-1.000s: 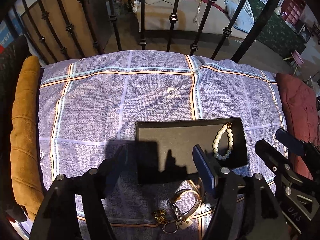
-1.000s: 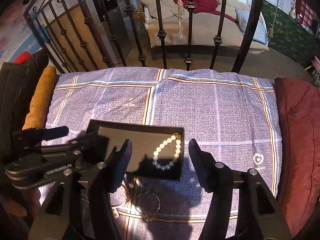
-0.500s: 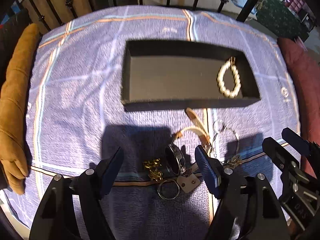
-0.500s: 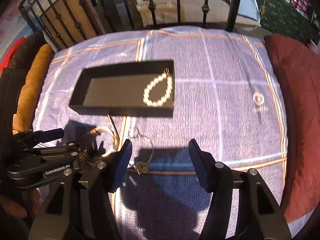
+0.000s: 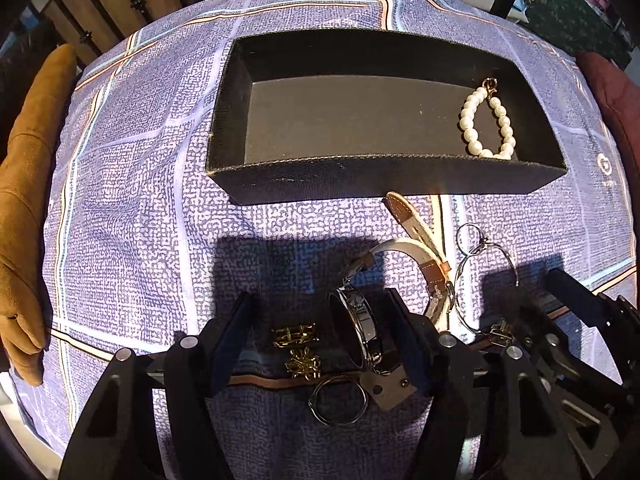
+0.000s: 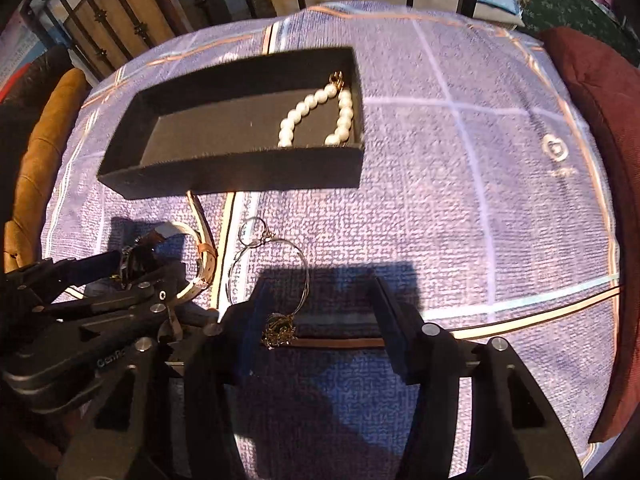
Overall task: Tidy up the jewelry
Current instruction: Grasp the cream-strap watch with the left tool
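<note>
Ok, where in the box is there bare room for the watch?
The black box floor is bare from its left wall to the pearl bracelet, which crowds the right end. In front of the box, the watch and hoops crowd the cloth.

Left gripper [image 5: 320, 332] low over the plaid cloth [image 5: 140, 208], jaws spread wide. Between them: wristwatch [image 5: 356, 328] standing on edge, its case close to the right finger [image 5: 404, 340], not clearly touching; cream strap [image 5: 416, 236] running far-right toward the tray. Gold earrings [image 5: 298, 346] left of the case, metal ring [image 5: 338, 400] with a grey tag [image 5: 386, 390] just near of it. Black tray [image 5: 360, 178] further out, pearl bracelet [image 5: 488, 122] lying at its right end. Thin wire bangle [image 5: 486, 268] right of the strap. Right gripper [image 5: 568, 320] at the near-right edge; jaw state unclear. Tan cushion [image 5: 24, 200] on the left, red one [image 5: 616, 96] on the right.
</note>
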Motion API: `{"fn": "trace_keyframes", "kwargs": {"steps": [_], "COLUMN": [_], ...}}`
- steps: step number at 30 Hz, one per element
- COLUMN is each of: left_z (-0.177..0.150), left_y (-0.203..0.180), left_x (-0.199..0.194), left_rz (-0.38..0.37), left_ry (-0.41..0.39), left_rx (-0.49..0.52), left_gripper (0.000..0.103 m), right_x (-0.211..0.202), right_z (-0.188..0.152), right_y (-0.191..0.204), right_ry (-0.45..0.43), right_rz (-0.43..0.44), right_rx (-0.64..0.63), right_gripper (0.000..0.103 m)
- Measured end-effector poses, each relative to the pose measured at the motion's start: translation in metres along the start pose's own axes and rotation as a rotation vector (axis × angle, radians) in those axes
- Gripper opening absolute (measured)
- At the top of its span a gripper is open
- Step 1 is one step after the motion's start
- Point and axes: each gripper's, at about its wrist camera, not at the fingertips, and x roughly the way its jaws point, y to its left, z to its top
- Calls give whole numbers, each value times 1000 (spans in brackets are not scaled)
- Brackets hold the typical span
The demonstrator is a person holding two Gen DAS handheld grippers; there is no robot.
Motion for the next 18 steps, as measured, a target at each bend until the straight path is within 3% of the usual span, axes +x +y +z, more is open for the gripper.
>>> {"fn": "trace_keyframes", "kwargs": {"steps": [1,3,4,7,8,11,18], "left_z": [0,-1,-1,-1,-1,-1,4], "left_y": [-1,-1,-1,8,12,30,31], "left_x": [1,1,1,-6,-7,-18,-53], "left_rz": [2,5,3,-3,-6,-70,-105], "left_ry": [-2,-11,-14,-16,-12,-19,-59], "left_rx": [4,0,-2,-21,-31,-79,-61], "left_gripper": [62,54,43,14,11,10,10], "right_x": [3,4,3,-4,-10,-33,-74], "right_z": [-1,-3,-3,-3,-3,0,13], "right_y": [1,7,9,3,2,2,2], "right_ry": [-2,-11,-11,8,-6,-48,-112], "right_rz": [-10,-43,-49,19,21,31,74], "right_rx": [-6,-46,-63,-26,-25,-36,-14], "right_gripper": [50,34,5,3,3,3,3]}}
